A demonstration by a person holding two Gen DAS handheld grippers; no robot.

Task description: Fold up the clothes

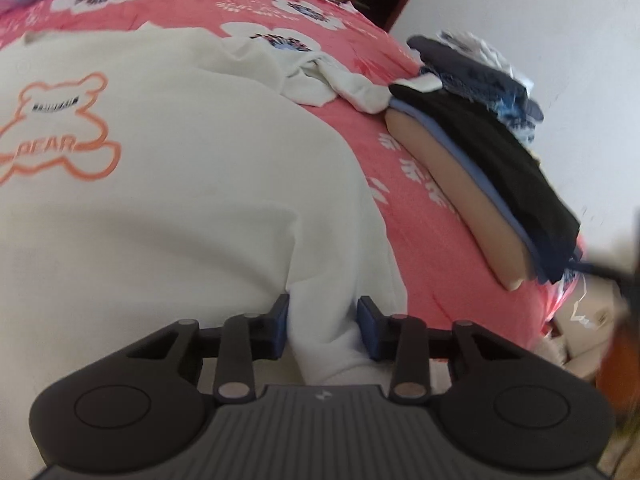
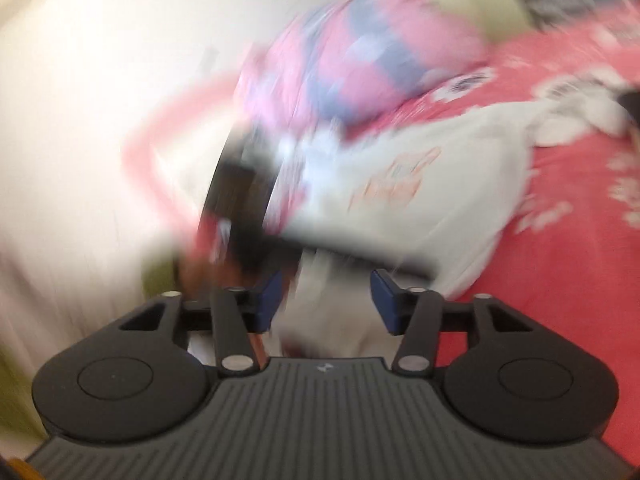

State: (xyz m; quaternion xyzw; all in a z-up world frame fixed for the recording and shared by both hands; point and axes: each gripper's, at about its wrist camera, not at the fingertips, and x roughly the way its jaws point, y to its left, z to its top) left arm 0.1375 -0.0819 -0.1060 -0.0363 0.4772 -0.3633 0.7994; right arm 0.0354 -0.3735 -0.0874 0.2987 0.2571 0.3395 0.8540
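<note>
A bed (image 1: 420, 216) covered in a coral-pink floral sheet fills both views, with a white sweatshirt (image 1: 180, 184) bearing an orange bear outline spread across most of it. The left wrist view, the sharper of the two, shows what the other does not: a stack of folded clothes (image 1: 500, 168) along the bed's right edge, tan at the bottom, then blue, then black, with dark patterned garments behind it against a white wall (image 1: 540, 20). A rumpled white sleeve (image 1: 320, 76) trails from the sweatshirt toward that stack. The right wrist view alone takes in a pink and lilac bundle of bedding (image 2: 360, 60) at the head of the bed, seen only as a corner in the left view; it is heavily smeared by motion blur, and a dark shape at its centre left cannot be identified. The sweatshirt appears there too, its bear print barely readable. In the left view a fold of white fabric runs between the left tongs (image 1: 324, 328), whose blue pads (image 1: 370, 328) lie against the cloth on both sides, gripping it. White cloth also lies between the right tongs (image 2: 326, 304), but their pads (image 2: 386, 304) stand wider apart and clear of it, holding nothing. Both tools' lower bodies are cut off by the bottom edge.
</note>
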